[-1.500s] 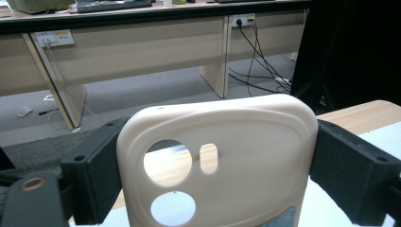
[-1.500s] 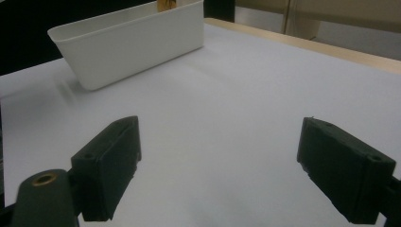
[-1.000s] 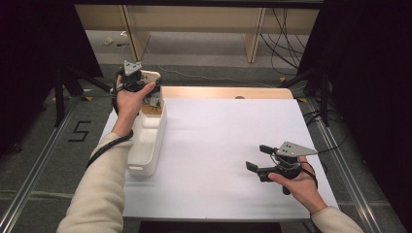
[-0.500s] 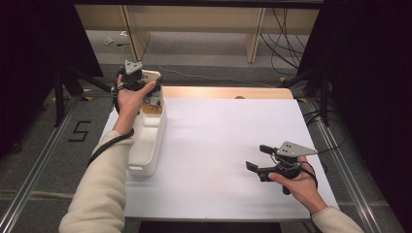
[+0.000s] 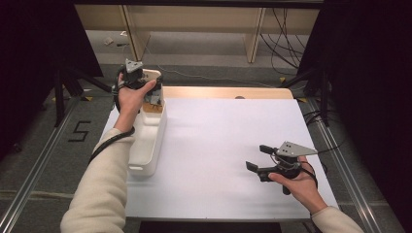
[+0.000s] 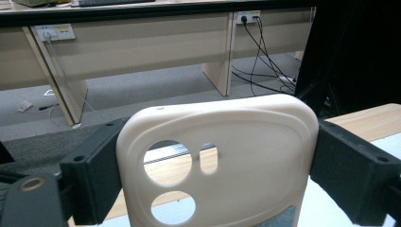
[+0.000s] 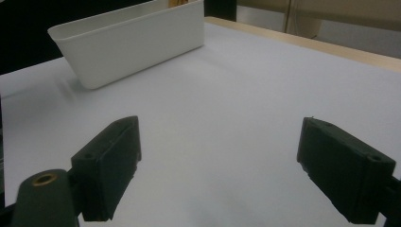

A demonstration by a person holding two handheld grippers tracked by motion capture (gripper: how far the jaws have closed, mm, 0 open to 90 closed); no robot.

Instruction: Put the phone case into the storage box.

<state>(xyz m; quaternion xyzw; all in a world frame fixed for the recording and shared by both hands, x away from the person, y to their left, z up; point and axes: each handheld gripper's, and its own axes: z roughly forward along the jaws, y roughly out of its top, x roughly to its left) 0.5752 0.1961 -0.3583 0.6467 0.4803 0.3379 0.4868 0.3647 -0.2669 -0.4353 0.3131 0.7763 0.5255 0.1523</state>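
A cream phone case (image 6: 255,156) with round camera cut-outs stands upright between the jaws of my left gripper (image 6: 222,177), whose pads press on its two side edges. In the high view the left gripper (image 5: 145,82) holds the case (image 5: 151,74) above the far end of a long white bin (image 5: 154,141) at the table's left edge. My right gripper (image 5: 257,157) hovers low over the white table top (image 5: 218,131) at the front right. It points left, its jaws wide apart with nothing between them. In the right gripper view the right gripper (image 7: 220,175) faces the bin (image 7: 137,42).
Something brownish (image 5: 155,108) lies in the bin's far end, partly hidden by the hand. A wooden strip (image 5: 228,92) runs along the table's far edge. Beyond it are grey floor, desk legs (image 5: 255,34) and cables (image 5: 286,29). Dark stands flank both sides.
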